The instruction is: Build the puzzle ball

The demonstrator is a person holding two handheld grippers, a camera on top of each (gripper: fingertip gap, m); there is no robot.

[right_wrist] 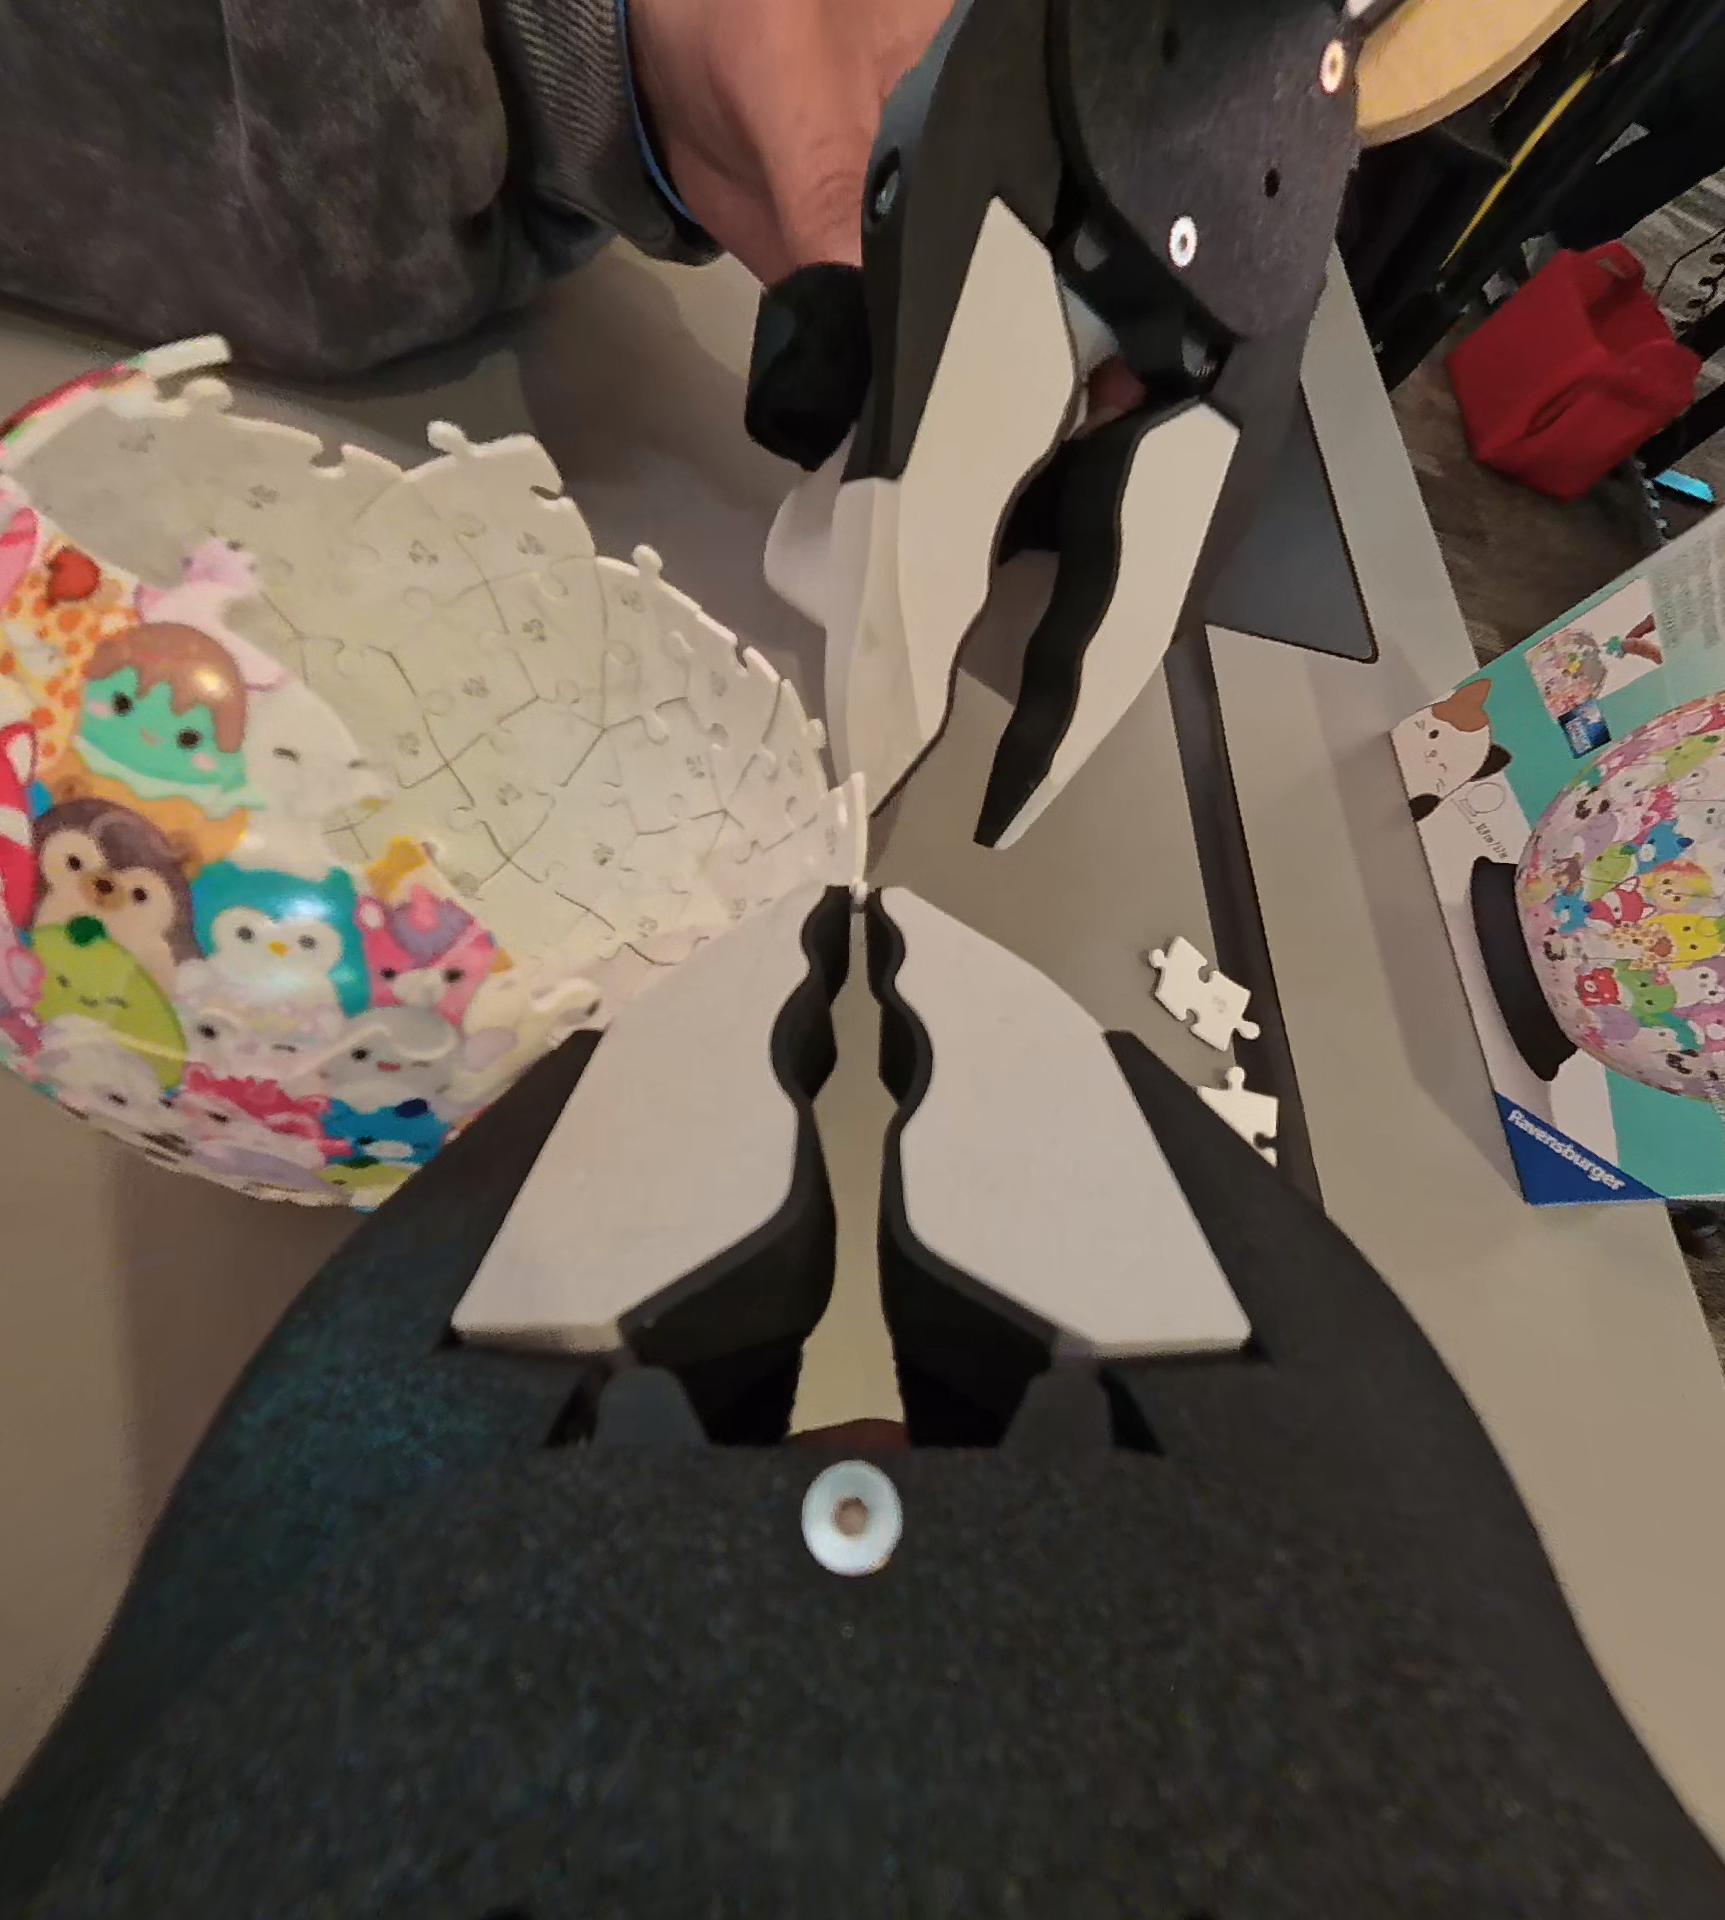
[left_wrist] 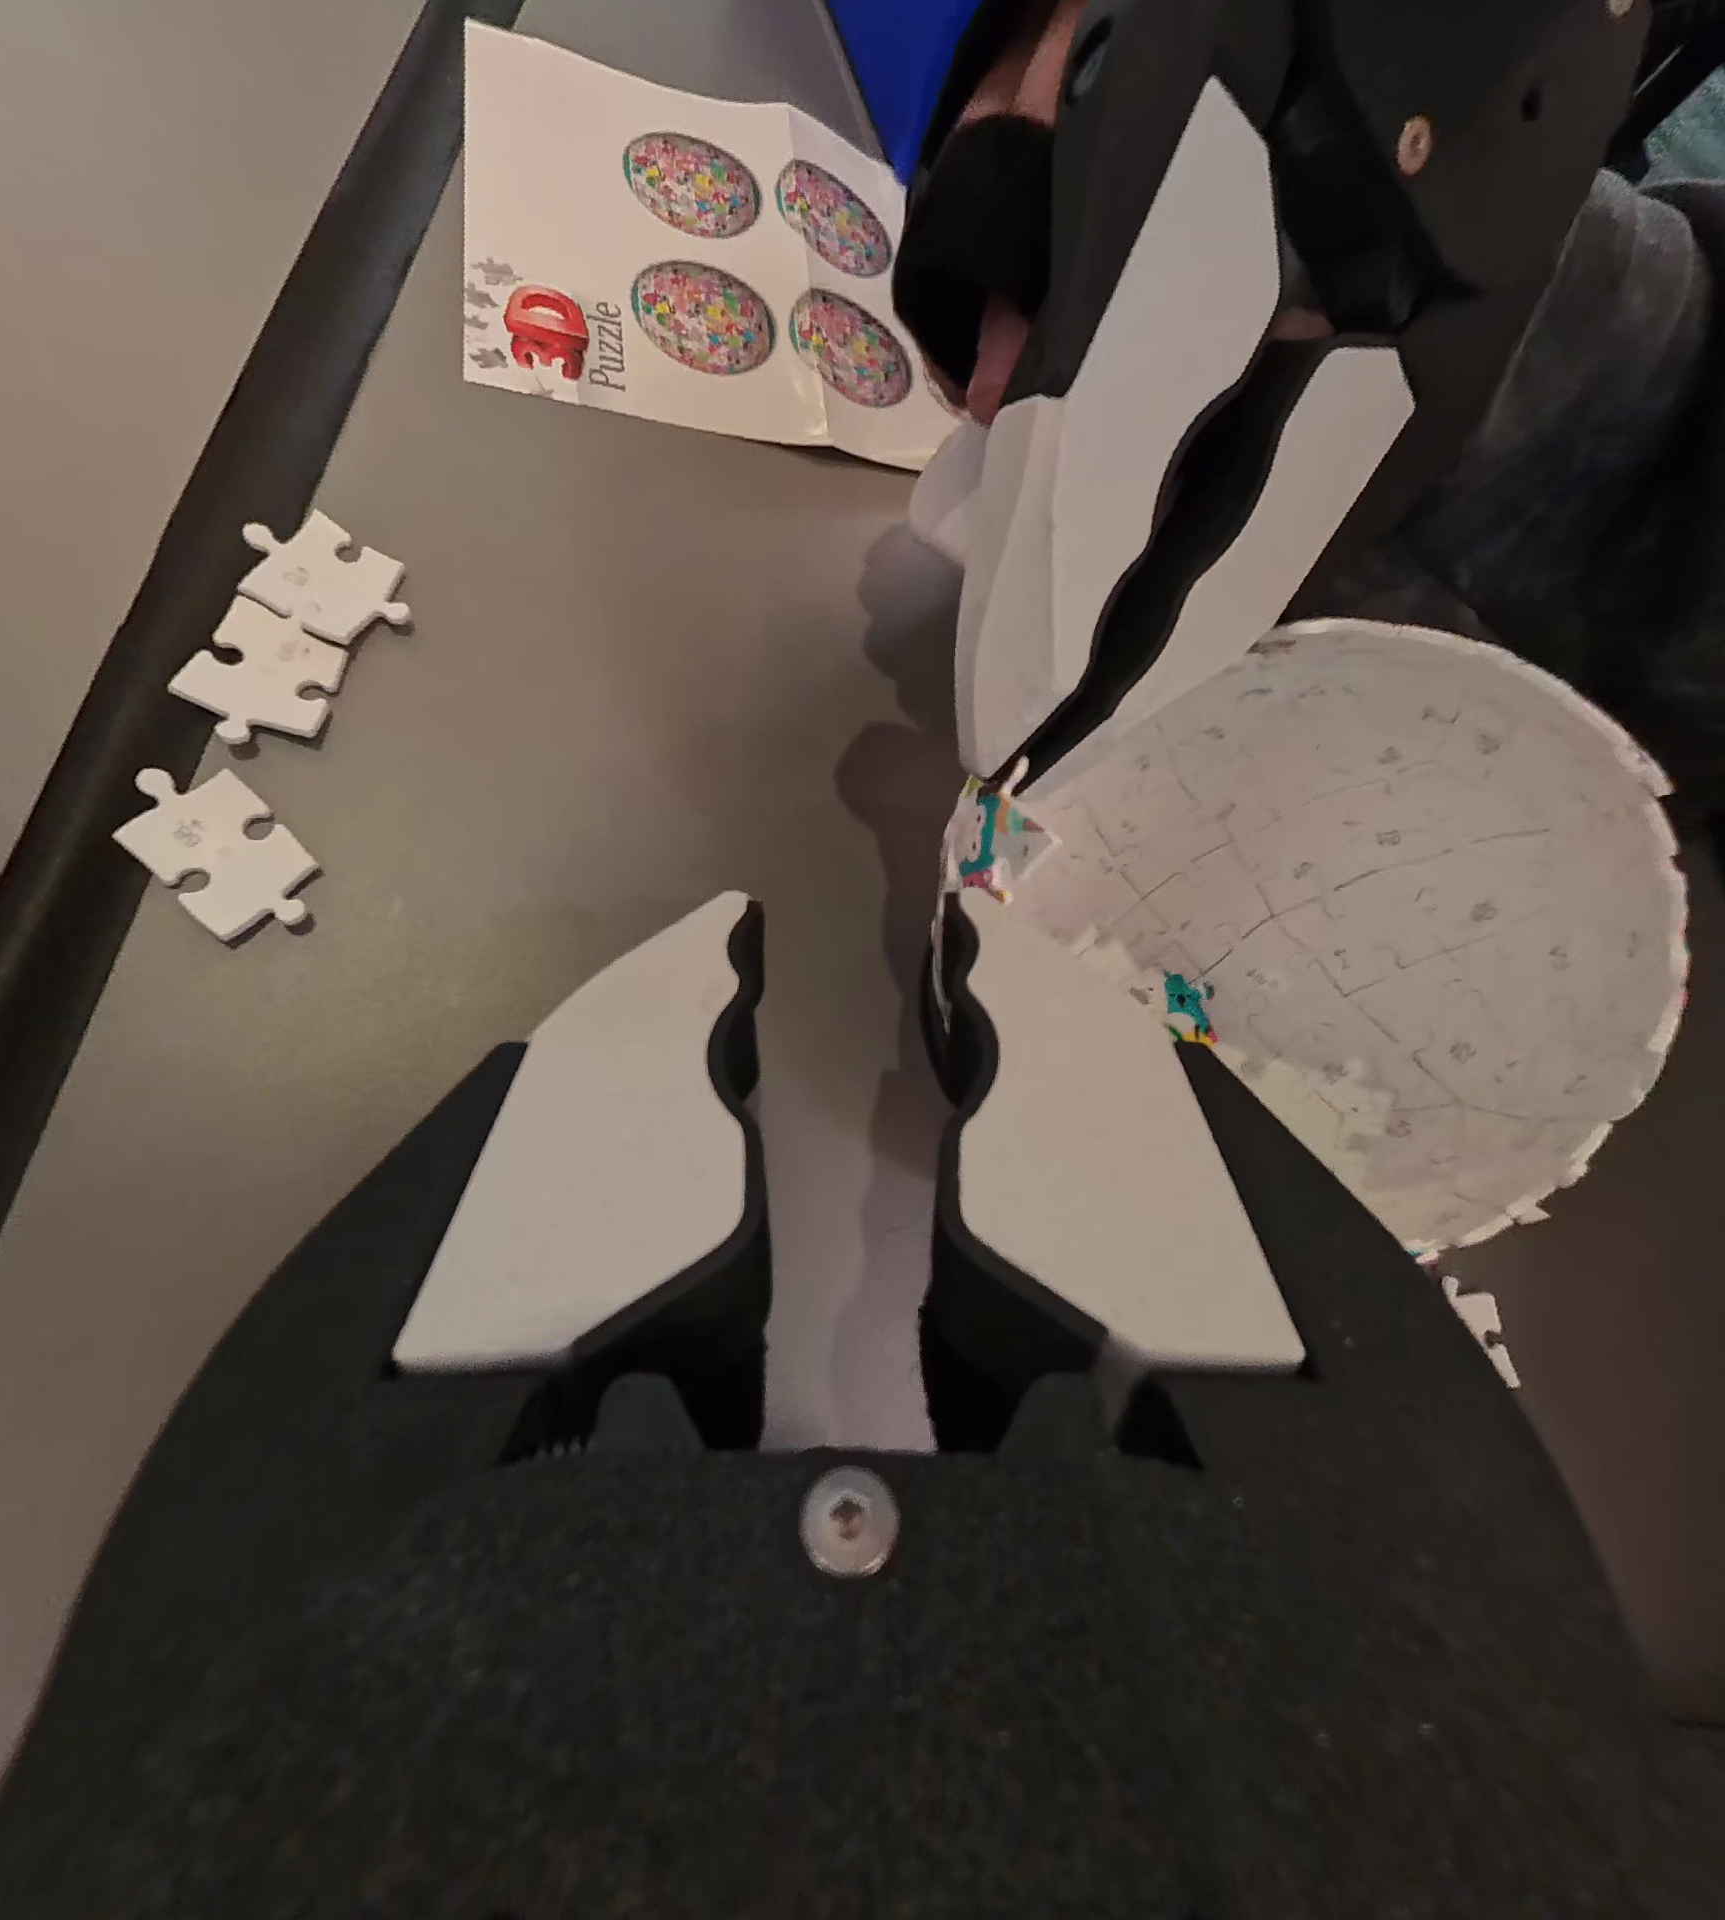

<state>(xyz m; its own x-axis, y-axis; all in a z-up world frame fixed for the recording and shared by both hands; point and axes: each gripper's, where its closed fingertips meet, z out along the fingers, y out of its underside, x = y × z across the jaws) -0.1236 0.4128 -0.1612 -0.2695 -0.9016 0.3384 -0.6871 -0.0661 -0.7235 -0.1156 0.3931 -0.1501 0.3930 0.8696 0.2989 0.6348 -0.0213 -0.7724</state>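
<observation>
Right wrist view shows the right gripper (right_wrist: pixel 860 902) fingers pinching the rim of the half-built puzzle ball (right_wrist: pixel 338 790) at frame left, while the left gripper (left_wrist: pixel 853 925) fingers gape empty over the desk (left_wrist: pixel 577 707).

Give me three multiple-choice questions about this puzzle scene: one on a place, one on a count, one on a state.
1. Where does the right gripper hold its puzzle piece? A on the box; B at the puzzle ball rim; C on the leaflet.
2. In the left wrist view, how many loose pieces lie white side up near the edge of the table? A one; B three; C six.
3. The left gripper is: A open; B shut on a piece; C shut on the leaflet.
Answers: B, the piece meets the rim; B, three lie together; A, its jaws stand apart.
</observation>
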